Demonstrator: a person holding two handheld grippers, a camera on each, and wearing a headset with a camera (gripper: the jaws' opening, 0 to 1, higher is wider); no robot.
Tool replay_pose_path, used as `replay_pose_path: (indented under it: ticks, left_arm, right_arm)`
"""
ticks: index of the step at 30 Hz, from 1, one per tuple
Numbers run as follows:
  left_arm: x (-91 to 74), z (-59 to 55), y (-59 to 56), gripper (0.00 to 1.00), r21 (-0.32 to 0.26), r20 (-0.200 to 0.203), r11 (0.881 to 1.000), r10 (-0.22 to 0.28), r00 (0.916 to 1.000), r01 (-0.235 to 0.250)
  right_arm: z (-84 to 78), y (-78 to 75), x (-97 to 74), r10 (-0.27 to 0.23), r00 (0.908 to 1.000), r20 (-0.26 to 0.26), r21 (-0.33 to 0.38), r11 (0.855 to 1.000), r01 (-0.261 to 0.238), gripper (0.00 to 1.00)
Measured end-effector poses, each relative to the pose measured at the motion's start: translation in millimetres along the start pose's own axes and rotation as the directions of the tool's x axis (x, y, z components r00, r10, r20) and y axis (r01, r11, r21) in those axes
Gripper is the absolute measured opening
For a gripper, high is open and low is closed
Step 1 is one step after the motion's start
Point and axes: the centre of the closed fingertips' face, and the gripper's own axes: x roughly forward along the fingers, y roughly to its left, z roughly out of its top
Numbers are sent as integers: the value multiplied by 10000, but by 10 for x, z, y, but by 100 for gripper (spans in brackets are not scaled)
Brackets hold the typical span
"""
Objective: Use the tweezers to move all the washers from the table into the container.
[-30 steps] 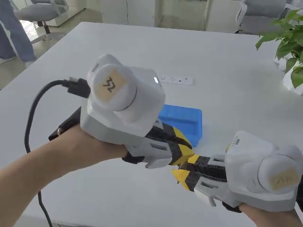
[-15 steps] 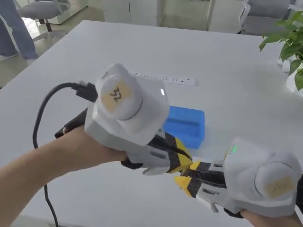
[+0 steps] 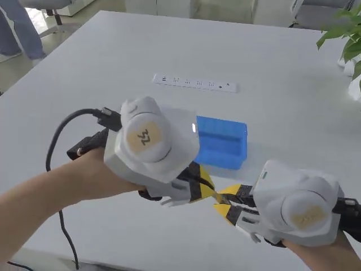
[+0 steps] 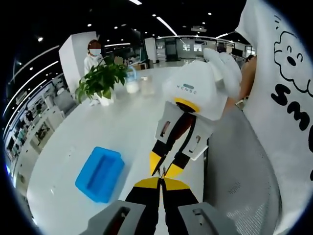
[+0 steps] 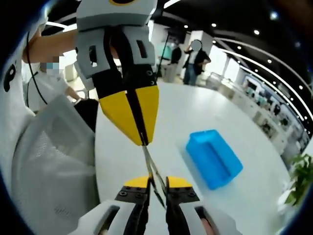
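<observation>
Left tongs [image 5: 143, 142], right tongs [image 5: 157, 181] pinch tweezers [image 5: 150, 164] stretched lengthwise between them

Office: white table [image 3: 113, 51], power strip [image 3: 195, 83], potted plant [image 4: 100, 81].

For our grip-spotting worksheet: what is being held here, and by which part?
The tweezers, pinched at one end by the left tool; their other end sits between the right tool's jaws, grip unclear.

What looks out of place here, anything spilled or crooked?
Nothing is spilled or damaged; the blue container sits upright on the table. One odd thing: the tweezers bridge both tools, pinched in the shut left tool, their other end lying between the jaws of the right tool.
</observation>
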Motion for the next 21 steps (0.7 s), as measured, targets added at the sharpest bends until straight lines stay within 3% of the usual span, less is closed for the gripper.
replay_pose_path:
  ticks: [5,8,11,18,21]
  left_arm:
    - [152,-204,35,0,-136,-266,9993,-349,9990,345]
    - [276,-381,45,0,205,-745,9983,-521,9959,537]
    - [386,-456,111,0,254,-934,9986,-438,9947,463]
    - [578,-651,275,0,14,-1173,9990,-438,9921,442]
    - [649,-704,337,0,-62,-1249,9992,-390,9914,386]
  right_arm:
    - [-147,39,153,191,9990,-392,223,9996,-182,8]
    - [-273,53,260,123,9976,-683,216,9997,-108,8]
    - [-342,-29,338,-296,9950,-949,-56,9996,292,8]
    - [-464,-165,524,-357,9901,-1355,264,9989,396,9]
    - [-507,-221,584,-447,9883,-1460,-83,9990,439,9]
